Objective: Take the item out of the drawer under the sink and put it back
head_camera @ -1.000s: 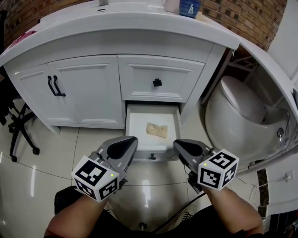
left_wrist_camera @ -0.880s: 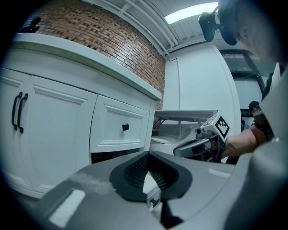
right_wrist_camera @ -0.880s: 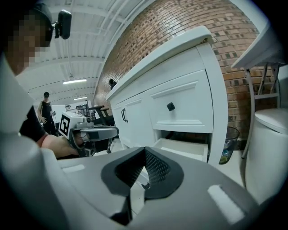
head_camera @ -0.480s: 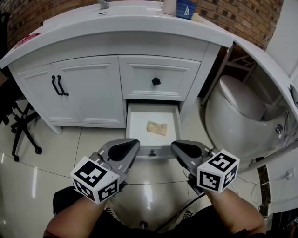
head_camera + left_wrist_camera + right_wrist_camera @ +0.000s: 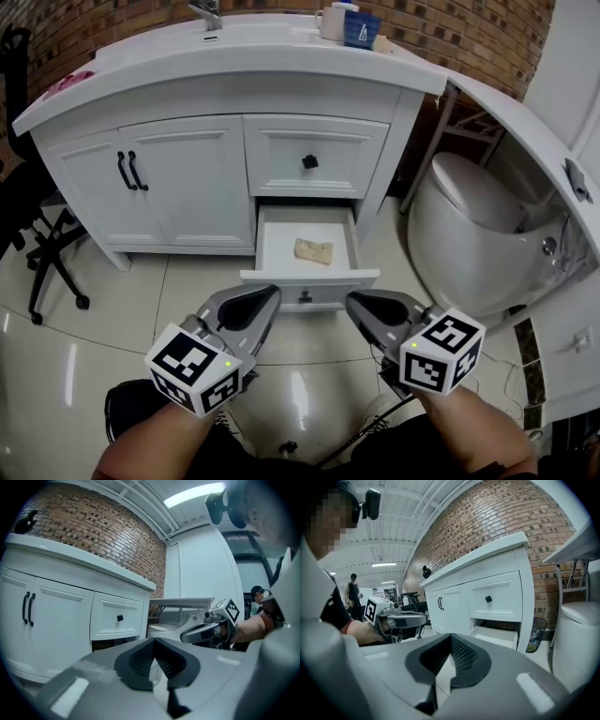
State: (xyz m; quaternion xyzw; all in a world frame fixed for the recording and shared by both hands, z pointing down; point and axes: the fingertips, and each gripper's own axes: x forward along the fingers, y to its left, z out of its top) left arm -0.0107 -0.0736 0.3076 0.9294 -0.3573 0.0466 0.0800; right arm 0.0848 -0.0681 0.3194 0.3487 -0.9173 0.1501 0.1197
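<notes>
Near the open drawer point(image 5: 309, 279), the left gripper point(image 5: 266, 298) and right gripper point(image 5: 355, 302), closed and empty, have been drawn back; the item point(image 5: 313, 250) is judged returned.

The vanity point(image 5: 187, 178) and its open drawer point(image 5: 309, 277) are white, with black handles point(image 5: 131, 171) and a black knob point(image 5: 309, 161). The item point(image 5: 313, 250) inside is tan. The left gripper point(image 5: 270, 294) and right gripper point(image 5: 353, 300) are grey, with black-and-white square markers point(image 5: 192, 361). The wall point(image 5: 469, 28) is red-brown brick, and the floor point(image 5: 84, 375) is glossy cream tile.
</notes>
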